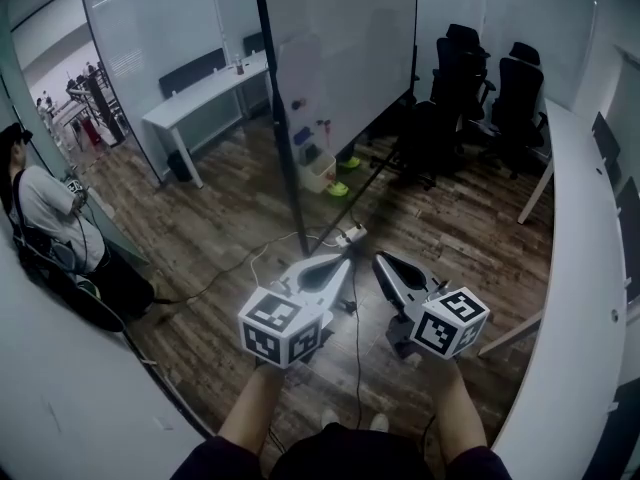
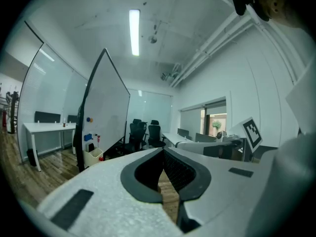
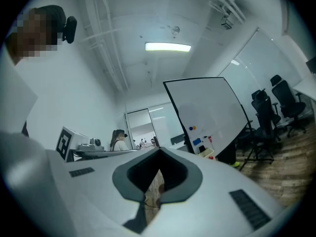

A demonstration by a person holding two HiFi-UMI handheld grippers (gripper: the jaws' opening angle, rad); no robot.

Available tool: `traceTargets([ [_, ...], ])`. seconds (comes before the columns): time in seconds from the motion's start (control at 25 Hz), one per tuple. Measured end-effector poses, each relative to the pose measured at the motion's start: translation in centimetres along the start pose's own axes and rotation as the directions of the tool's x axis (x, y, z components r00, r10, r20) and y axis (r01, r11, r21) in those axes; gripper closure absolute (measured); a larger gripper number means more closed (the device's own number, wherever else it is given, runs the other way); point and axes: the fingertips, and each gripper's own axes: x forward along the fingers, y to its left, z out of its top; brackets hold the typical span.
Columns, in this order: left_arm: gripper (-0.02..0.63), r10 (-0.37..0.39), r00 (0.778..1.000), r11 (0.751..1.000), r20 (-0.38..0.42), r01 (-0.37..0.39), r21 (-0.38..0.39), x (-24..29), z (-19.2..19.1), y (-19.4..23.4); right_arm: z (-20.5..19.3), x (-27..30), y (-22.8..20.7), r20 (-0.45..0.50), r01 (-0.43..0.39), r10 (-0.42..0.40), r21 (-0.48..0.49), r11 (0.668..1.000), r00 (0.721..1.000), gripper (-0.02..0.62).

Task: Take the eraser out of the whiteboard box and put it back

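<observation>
A whiteboard stands on its frame a few steps ahead on the wood floor. A cream box hangs low on it, with a blue eraser-like block stuck on the board above. In the left gripper view the box and blue block appear far off to the left; in the right gripper view the box and blue block are small at right. My left gripper and right gripper are held side by side, pointing roughly level toward the board. Both are shut and hold nothing.
A power strip and its cables lie on the floor between me and the board. Black office chairs cluster at the back right. A long white counter runs along the right, a white desk at back left. A person stands at left.
</observation>
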Motion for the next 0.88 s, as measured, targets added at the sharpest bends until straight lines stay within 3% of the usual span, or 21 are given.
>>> traceTargets([
  [0.48,0.601,-0.033,0.999,0.999,-0.042,0.032,-0.009,-0.5,-1.7,3.5,-1.7,2.5,-0.1,0.014,0.054,-0.055,0.025,0.998,0.998,0.592],
  [0.88,0.601,-0.027,0.999,0.999,-0.044,0.026,-0.033,2.8,-2.3,5.9,-1.9,4.1,-4.1,-0.015,0.064,-0.064,0.032,0.997,0.998,0.592],
])
